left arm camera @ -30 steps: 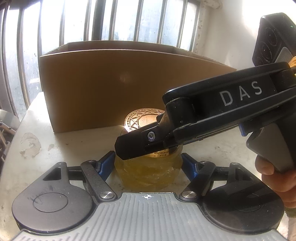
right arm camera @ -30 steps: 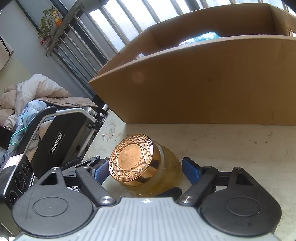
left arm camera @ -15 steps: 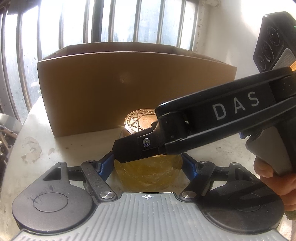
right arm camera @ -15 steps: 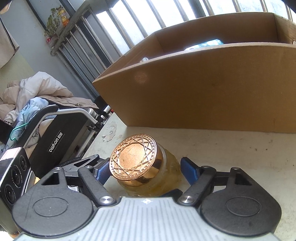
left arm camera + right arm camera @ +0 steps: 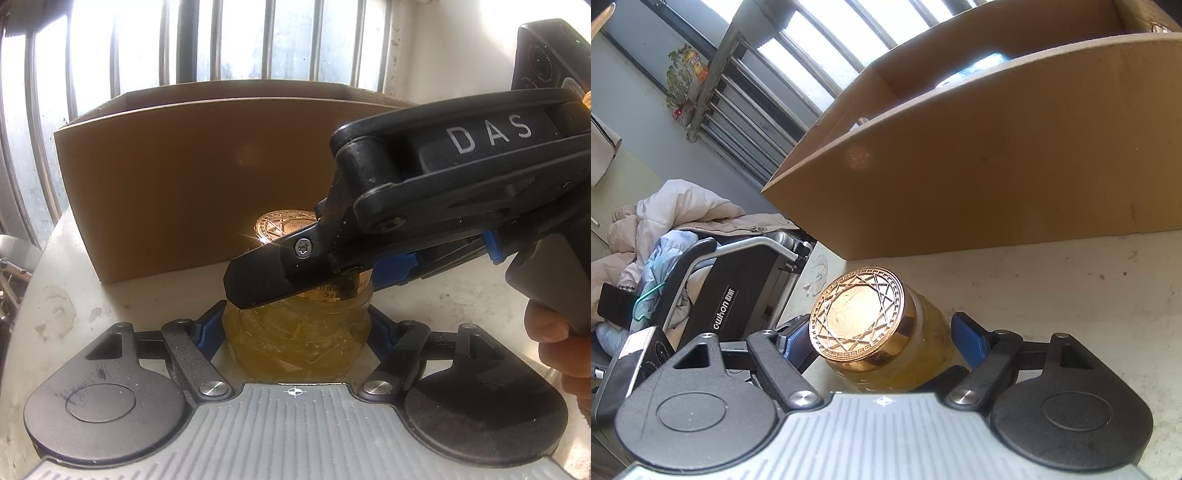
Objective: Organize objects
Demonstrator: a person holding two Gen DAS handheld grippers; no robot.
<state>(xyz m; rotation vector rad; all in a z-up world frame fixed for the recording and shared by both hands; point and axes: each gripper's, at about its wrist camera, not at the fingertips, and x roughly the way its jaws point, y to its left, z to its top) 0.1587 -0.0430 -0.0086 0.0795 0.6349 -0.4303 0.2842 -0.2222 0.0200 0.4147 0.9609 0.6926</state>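
A small glass jar [image 5: 297, 341] of yellow contents with a copper star-patterned lid [image 5: 857, 317] is held between both grippers in front of a brown cardboard box [image 5: 192, 177]. My left gripper [image 5: 295, 328] is shut on the jar's glass body, its blue pads touching both sides. My right gripper [image 5: 882, 343] is shut on the jar at lid height; in the left wrist view it comes in from the right as a black arm marked DAS [image 5: 443, 206], covering part of the lid. In the right wrist view the jar looks tilted left.
The open cardboard box [image 5: 997, 155] stands on the pale, stained tabletop [image 5: 1071, 280] by a barred window [image 5: 229, 40]; something blue and white lies inside it. A folded wheelchair [image 5: 731, 288] with piled clothes is past the table's left edge.
The right gripper has swung round the jar and risen slightly. In the right wrist view the box has moved up and right. The jar stays gripped by both.
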